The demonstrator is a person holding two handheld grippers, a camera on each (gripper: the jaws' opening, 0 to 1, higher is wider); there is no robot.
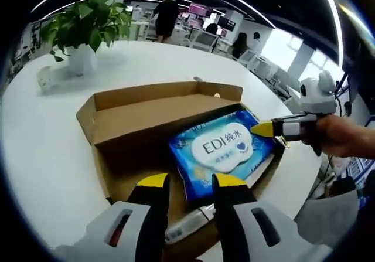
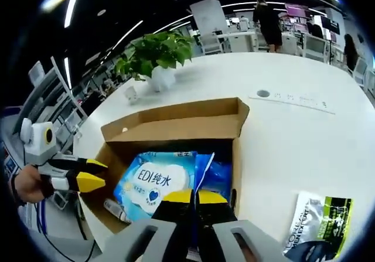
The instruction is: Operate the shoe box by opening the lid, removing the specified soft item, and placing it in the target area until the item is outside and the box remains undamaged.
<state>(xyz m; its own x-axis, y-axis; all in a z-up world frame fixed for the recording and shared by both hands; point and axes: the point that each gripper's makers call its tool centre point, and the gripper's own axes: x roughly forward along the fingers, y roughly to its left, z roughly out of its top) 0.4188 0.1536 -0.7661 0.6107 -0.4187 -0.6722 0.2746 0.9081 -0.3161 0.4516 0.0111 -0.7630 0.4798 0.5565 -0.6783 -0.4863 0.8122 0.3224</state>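
An open cardboard shoe box point(image 1: 105, 156) point(image 2: 237, 156) lies on the white table, its lid point(image 1: 152, 116) point(image 2: 176, 124) folded back on the far side. Inside is a blue wet-wipes pack point(image 1: 220, 147) point(image 2: 153, 183) with a white label. My right gripper point(image 2: 194, 197) is shut on the pack's edge, which is lifted slightly; from the left gripper view it point(image 1: 262, 129) comes in from the right, held by a hand. My left gripper point(image 1: 191, 181) point(image 2: 92, 173) stands open at the box's near side, just short of the pack, holding nothing.
A white tube-like item point(image 1: 187, 222) point(image 2: 114, 209) lies in the box beside the pack. A potted plant point(image 1: 85, 30) point(image 2: 155, 54) stands at the table's far side. A green and black sachet point(image 2: 319, 227) lies on the table by the box. People stand far behind.
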